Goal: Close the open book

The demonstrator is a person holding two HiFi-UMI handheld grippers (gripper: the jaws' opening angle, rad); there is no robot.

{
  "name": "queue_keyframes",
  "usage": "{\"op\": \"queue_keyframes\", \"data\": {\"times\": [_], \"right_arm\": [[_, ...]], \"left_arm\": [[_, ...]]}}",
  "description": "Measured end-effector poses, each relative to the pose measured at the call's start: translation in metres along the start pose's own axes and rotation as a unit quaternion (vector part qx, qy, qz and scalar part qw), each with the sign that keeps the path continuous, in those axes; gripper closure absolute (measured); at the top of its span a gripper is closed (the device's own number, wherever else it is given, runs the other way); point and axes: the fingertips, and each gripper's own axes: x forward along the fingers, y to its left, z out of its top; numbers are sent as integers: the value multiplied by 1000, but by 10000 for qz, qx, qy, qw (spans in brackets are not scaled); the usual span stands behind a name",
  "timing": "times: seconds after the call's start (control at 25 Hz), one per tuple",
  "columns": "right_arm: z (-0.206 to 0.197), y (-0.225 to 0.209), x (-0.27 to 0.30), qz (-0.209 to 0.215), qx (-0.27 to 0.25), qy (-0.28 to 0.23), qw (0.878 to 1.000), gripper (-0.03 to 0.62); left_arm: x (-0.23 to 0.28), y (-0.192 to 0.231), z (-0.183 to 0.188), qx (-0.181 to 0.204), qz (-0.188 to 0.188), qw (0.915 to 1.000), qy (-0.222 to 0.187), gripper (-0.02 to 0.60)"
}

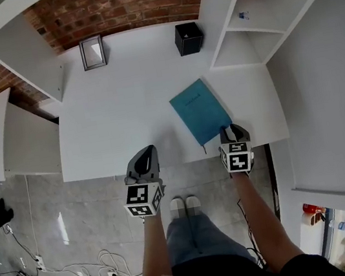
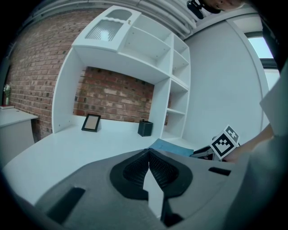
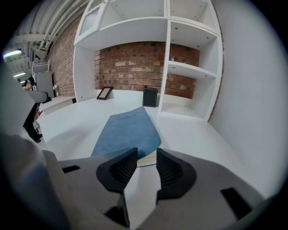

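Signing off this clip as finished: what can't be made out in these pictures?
- Book: cover print too small in the head view, soft in the right gripper view.
- Book's near corner: partly behind the right gripper in the head view and its own view; contact unclear.
- Picture frame: its content too small in every view.
- Small item on the shelf: too small to name, head view.
- Black box: inside too dark, head view.

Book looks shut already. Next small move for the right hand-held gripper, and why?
Probably draw the right hand-held gripper back from the book. Its blue cover lies flat on the desk, so it appears closed, and the jaws stand apart at its near corner, gripping nothing.
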Motion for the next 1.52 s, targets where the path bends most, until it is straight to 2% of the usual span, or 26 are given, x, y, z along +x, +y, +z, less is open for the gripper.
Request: {"op": "queue_keyframes", "data": {"times": [0.32,0.52,0.76,1.0,1.52], "right_arm": [[14,-14,-20,-95,128,-190,9997,480],[49,-14,-48,-3,178,-902,9958,480],[118,-3,-96,235,90,-2013,9792,480],[170,7,-143,364,147,-2807,9590,494],[202,10,-203,357,382,-3608,9312,591]], "left_arm": [[4,-12,26,146,-106,9996,-236,574],[1,-19,51,320,-151,9983,-465,574],[-10,-25,92,596,-163,9948,-813,574],[-26,-25,130,799,-137,9899,-1167,574],[-47,-29,182,1041,-112,9799,-1699,574]]}}
